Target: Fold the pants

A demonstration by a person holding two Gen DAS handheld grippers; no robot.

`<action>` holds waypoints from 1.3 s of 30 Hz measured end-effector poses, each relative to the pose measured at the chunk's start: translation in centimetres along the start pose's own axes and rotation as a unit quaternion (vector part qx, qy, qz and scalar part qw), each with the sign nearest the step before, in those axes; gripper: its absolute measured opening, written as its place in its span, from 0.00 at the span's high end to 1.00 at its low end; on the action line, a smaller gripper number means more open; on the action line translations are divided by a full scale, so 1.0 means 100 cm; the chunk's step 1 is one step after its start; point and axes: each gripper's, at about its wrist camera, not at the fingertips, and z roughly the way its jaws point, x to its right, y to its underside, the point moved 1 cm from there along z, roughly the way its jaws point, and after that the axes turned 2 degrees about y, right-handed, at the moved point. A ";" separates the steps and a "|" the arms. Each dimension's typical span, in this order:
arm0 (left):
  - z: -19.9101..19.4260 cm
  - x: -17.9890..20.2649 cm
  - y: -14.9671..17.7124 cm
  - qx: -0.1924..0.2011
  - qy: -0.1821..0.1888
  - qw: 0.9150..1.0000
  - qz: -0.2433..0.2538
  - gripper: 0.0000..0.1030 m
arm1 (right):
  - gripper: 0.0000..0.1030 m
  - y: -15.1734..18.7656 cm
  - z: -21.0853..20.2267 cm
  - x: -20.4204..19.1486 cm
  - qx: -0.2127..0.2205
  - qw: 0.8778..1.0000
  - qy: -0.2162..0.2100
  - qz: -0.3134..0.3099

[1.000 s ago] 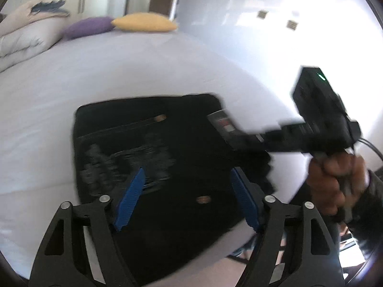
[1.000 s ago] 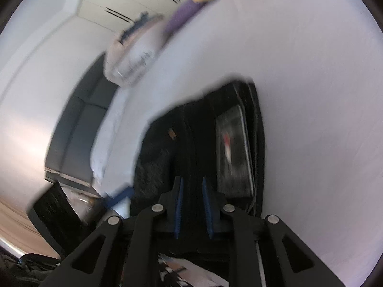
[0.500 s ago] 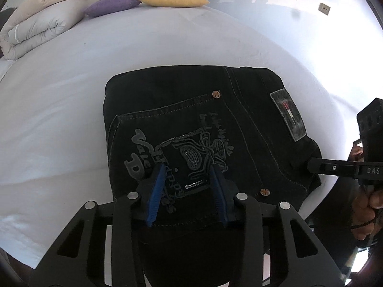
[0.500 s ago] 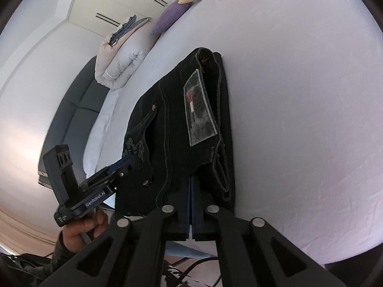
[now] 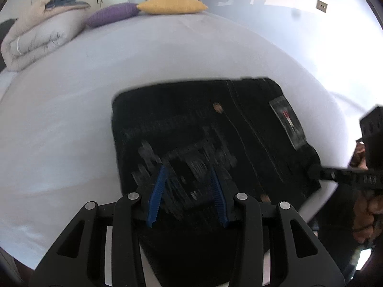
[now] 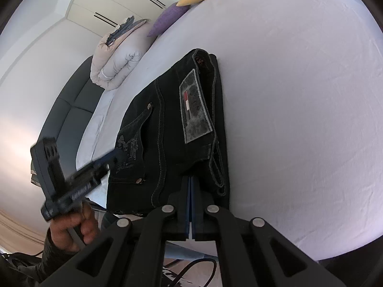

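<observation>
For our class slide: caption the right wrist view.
Right hand-held gripper shut at the folded black pants' near edge on the white bed.

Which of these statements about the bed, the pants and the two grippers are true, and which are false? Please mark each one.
1. The pants lie folded on the bed. True.
2. The left gripper has its jaws closed tight. False: its jaws stand apart above the pants.
3. The right gripper has its jaws closed at the near edge of the pants. True.
4. A yellow pillow and a purple pillow lie at the far end of the bed. True.
5. The pants are light blue. False: they are black, with a grey patch at the waistband.
</observation>
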 end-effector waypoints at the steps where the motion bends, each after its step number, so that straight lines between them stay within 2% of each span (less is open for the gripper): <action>1: 0.004 -0.003 -0.007 -0.002 -0.006 1.000 0.001 0.64 | 1.00 0.001 0.000 0.001 0.000 1.000 0.000 0.000; 5: 0.030 -0.004 -0.014 -0.024 -0.032 0.999 0.027 0.64 | 1.00 0.003 -0.001 0.002 0.004 1.000 -0.002 0.000; 8: 0.028 0.009 0.002 -0.012 -0.054 0.997 0.051 0.64 | 1.00 0.006 -0.002 0.004 0.006 1.000 -0.003 -0.002; 12: 0.008 0.025 0.036 0.007 -0.057 0.996 0.069 0.64 | 1.00 0.007 -0.009 -0.006 0.003 0.999 0.017 -0.032; 14: -0.008 0.028 0.052 0.022 -0.048 0.996 0.073 0.64 | 0.83 0.008 -0.019 -0.018 0.000 0.997 0.027 -0.066; 15: -0.019 0.026 0.058 0.033 -0.039 0.996 0.067 0.58 | 0.51 0.007 -0.027 -0.021 0.009 0.997 0.023 -0.074; 16: -0.028 0.022 0.061 0.043 -0.028 0.997 0.057 0.50 | 0.29 0.005 -0.037 -0.022 0.024 0.997 0.017 -0.078; 17: -0.036 0.015 0.063 0.051 -0.024 0.997 0.044 0.31 | 0.26 0.000 -0.046 -0.022 0.042 0.996 0.012 -0.079; 18: -0.042 0.008 0.063 0.060 -0.024 0.997 0.033 0.21 | 0.26 -0.005 -0.051 -0.020 0.050 0.996 0.009 -0.077; 20: -0.049 -0.010 0.057 0.078 -0.021 0.997 0.008 0.20 | 0.26 -0.020 -0.049 -0.013 0.049 0.997 0.011 -0.066; 24: -0.031 -0.041 0.033 0.058 0.025 0.997 -0.041 0.20 | 0.35 -0.046 -0.026 0.002 0.030 0.999 0.012 -0.039; 29: 0.022 -0.068 0.008 -0.011 0.096 0.990 -0.098 0.20 | 0.43 -0.072 0.021 0.015 -0.019 1.000 0.004 0.000; 30: 0.032 -0.072 0.007 -0.026 0.105 0.988 -0.109 0.20 | 0.51 -0.076 0.031 0.017 -0.031 0.999 0.000 0.007; 31: 0.046 -0.075 0.006 -0.045 0.119 0.985 -0.120 0.20 | 0.54 -0.080 0.040 0.020 -0.039 0.999 -0.004 0.012; 33: 0.054 -0.078 0.004 -0.045 0.125 0.984 -0.123 0.20 | 0.62 -0.087 0.049 0.020 -0.042 0.999 -0.005 0.016; 34: 0.056 -0.079 0.002 -0.046 0.126 0.984 -0.121 0.24 | 0.68 -0.089 0.052 0.019 -0.044 0.999 -0.004 0.014; 35: 0.058 -0.077 -0.002 -0.049 0.132 0.983 -0.117 0.41 | 0.70 -0.090 0.054 0.016 -0.046 0.999 0.000 0.007; 37: 0.061 -0.074 -0.009 -0.055 0.125 0.984 -0.111 0.50 | 0.74 -0.091 0.053 0.011 -0.044 0.999 0.011 -0.014; 39: 0.058 -0.071 -0.014 -0.055 0.119 0.986 -0.100 0.69 | 0.79 -0.091 0.048 0.003 -0.035 0.999 0.018 -0.035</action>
